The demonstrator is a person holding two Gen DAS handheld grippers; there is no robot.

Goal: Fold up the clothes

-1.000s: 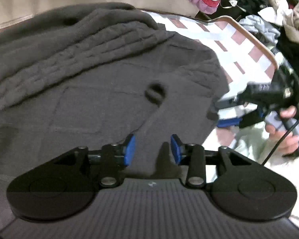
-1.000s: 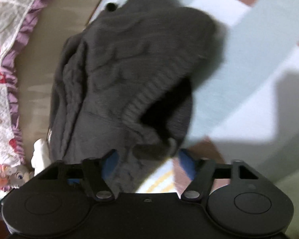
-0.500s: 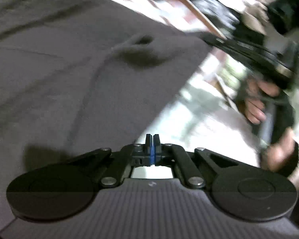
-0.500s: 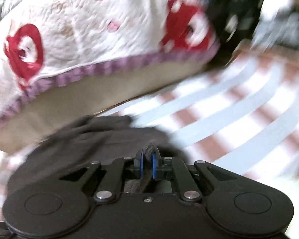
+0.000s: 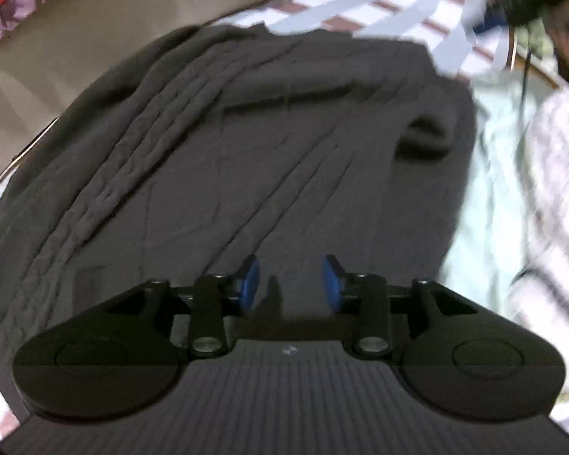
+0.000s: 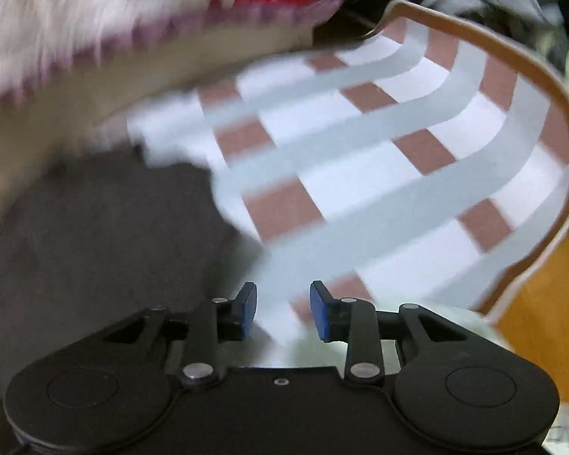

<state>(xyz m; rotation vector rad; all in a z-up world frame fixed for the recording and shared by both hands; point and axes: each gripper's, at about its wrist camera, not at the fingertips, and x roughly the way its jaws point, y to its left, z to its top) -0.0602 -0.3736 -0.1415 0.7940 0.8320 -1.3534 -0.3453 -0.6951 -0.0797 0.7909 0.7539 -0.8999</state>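
The left claw (image 5: 289, 284) stands open, its two blue pads (image 5: 248, 284) well apart with nothing between them, hovering low over the dark grey knitted sweater (image 5: 246, 144); whether the fingertips touch the knit cannot be told from this angle. The sweater lies spread across most of the left wrist view, cable ribs running diagonally across it, a rolled fold crossing its upper part and a small raised loop of fabric near its right edge. It rests on a mat (image 5: 406, 7) checked in white, pale blue and reddish brown, which shows bare beyond the sweater's far edge. The right claw (image 6: 282, 311) is open as well — blue pads (image 6: 246, 313) apart, gripping nothing — and it points out over the bare checked mat (image 6: 379, 159), whose brown-bordered edge curves round at the right. In the right wrist view the sweater (image 6: 95, 235) is a blurred dark mass to the left of that claw, just beside its left finger and not between the pads. Beyond the mat lies a white quilt (image 6: 132, 11) with red patches and a purple frilled hem, heavily blurred. At the right edge of the left wrist view a person's pale sleeve (image 5: 542, 227) appears, also blurred.
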